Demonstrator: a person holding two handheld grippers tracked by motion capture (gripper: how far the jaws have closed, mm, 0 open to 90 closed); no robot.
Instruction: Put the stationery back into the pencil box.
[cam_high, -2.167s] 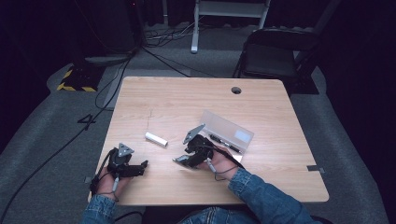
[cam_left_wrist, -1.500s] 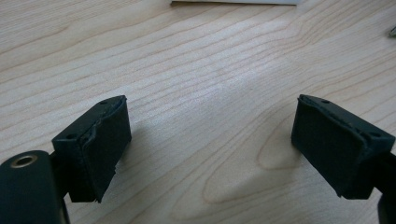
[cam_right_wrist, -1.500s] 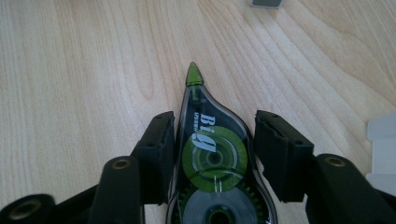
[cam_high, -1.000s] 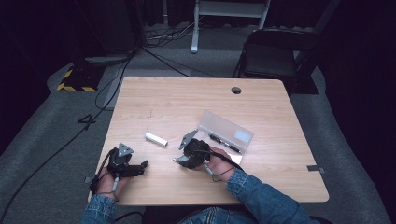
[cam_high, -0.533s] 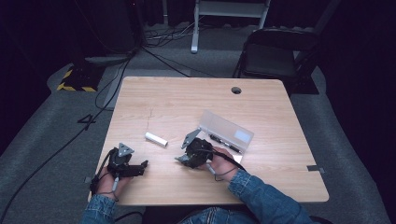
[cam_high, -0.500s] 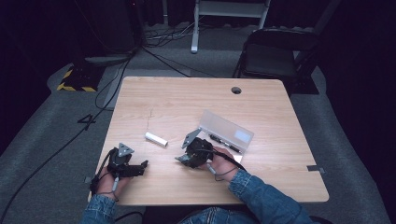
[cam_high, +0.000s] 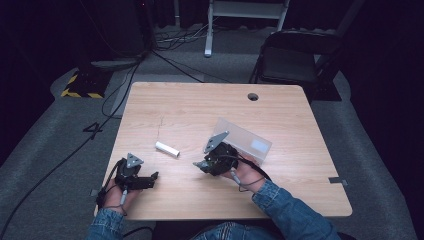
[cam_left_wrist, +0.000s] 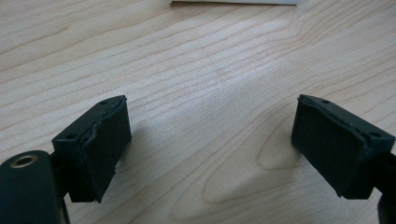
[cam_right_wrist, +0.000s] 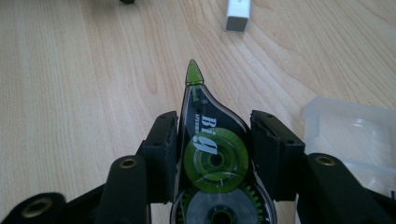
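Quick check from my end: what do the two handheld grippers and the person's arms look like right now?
Both the left gripper and the right gripper are black, each topped by a grey three-cornered plate and trailing a dark cable. The jaws carry blocky black pads with brass-coloured rivets at the joints. The person wears blue denim sleeves.

table (cam_high: 190, 107) pale wood-grain laminate, smooth, faint sheen. correction tape (cam_right_wrist: 212, 154) glossy see-through dark plastic, green reels inside. right gripper (cam_right_wrist: 214, 149) matt black plastic, pads (cam_right_wrist: 164, 140) rubbery and rough-edged, brass-look screw inserts. box (cam_high: 245, 140) clear frosted plastic. small tube (cam_high: 167, 148) white, smooth. sleeve (cam_high: 295, 215) blue denim.
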